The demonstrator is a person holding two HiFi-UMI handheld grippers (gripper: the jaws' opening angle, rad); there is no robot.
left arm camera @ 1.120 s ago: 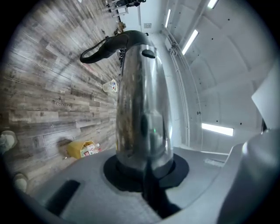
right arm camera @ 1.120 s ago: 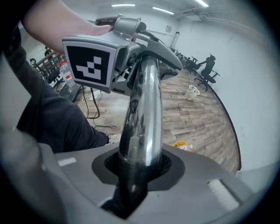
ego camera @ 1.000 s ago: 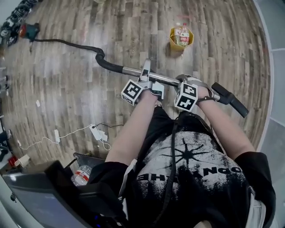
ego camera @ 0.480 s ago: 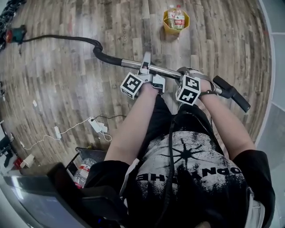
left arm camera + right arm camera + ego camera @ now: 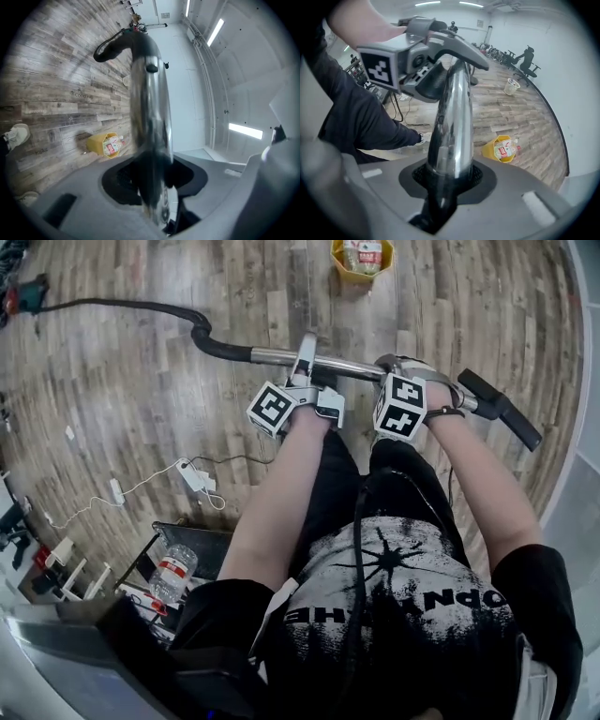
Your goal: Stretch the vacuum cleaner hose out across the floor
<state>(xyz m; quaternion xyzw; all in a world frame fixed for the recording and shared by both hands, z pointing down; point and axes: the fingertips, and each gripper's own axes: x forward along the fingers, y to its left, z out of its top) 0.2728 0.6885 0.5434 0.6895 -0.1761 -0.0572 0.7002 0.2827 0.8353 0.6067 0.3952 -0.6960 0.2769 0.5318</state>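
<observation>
1. The left gripper (image 5: pixel 306 354): jaws have just been opening and now stand spread, the metal tube (image 5: pixel 352 365) running between them.
2. The right gripper (image 5: pixel 392 365): pinching the same tube (nearer its black handle (image 5: pixel 497 409)).
3. The vacuum cleaner hose (image 5: pixel 122 306) trails from the tube's left end across the wood floor (image 5: pixel 122 399) to the far left.

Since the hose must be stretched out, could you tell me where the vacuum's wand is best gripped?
On the bare chrome tube beside the curved black cuff, claw from above, across it: it runs straight, slim and rigid-looking, while the hose probably flexes.
</observation>
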